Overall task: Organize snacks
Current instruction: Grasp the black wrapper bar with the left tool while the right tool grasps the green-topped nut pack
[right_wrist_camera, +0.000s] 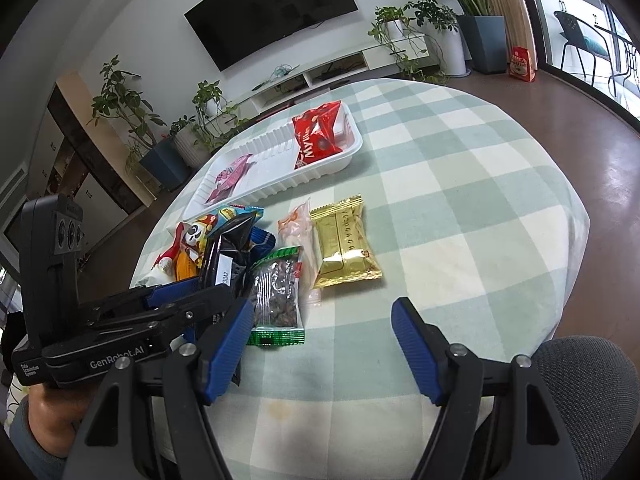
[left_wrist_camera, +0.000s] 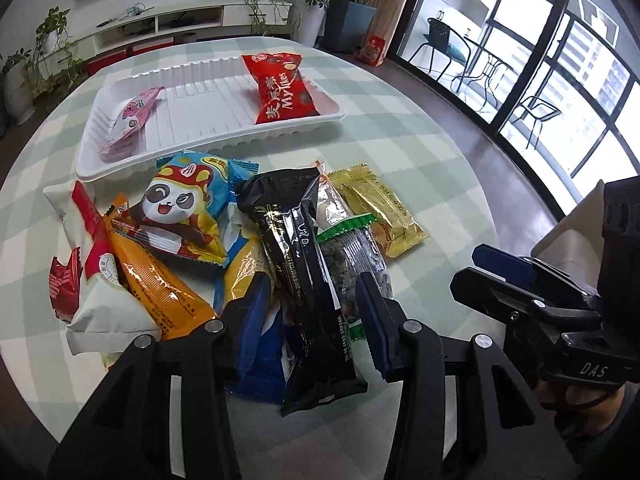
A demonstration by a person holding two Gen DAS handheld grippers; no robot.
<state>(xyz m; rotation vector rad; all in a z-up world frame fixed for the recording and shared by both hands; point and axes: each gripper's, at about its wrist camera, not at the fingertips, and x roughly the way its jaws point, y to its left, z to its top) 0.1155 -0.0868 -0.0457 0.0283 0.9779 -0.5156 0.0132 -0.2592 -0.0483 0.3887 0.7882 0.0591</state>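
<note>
A white tray point(left_wrist_camera: 208, 148) holds a red Mylikes bag point(left_wrist_camera: 282, 88) and a pink packet point(left_wrist_camera: 132, 118). In front lies a pile of snacks: a panda packet point(left_wrist_camera: 180, 208), an orange packet point(left_wrist_camera: 160, 288), a long black packet point(left_wrist_camera: 304, 272), a green-edged nut packet point(left_wrist_camera: 360, 256) and a gold packet point(left_wrist_camera: 380, 208). My left gripper point(left_wrist_camera: 316, 320) straddles the black packet with its jaws wide; whether the pads touch it is unclear. My right gripper point(right_wrist_camera: 324, 348) is open and empty over bare tablecloth, right of the nut packet point(right_wrist_camera: 278, 296). The tray also shows in the right wrist view point(right_wrist_camera: 320, 172).
The round table has a green and white checked cloth point(right_wrist_camera: 460, 200). A grey chair back point(right_wrist_camera: 592, 400) stands at the table's near right edge. Potted plants point(right_wrist_camera: 132, 120), a TV unit and glass doors lie beyond.
</note>
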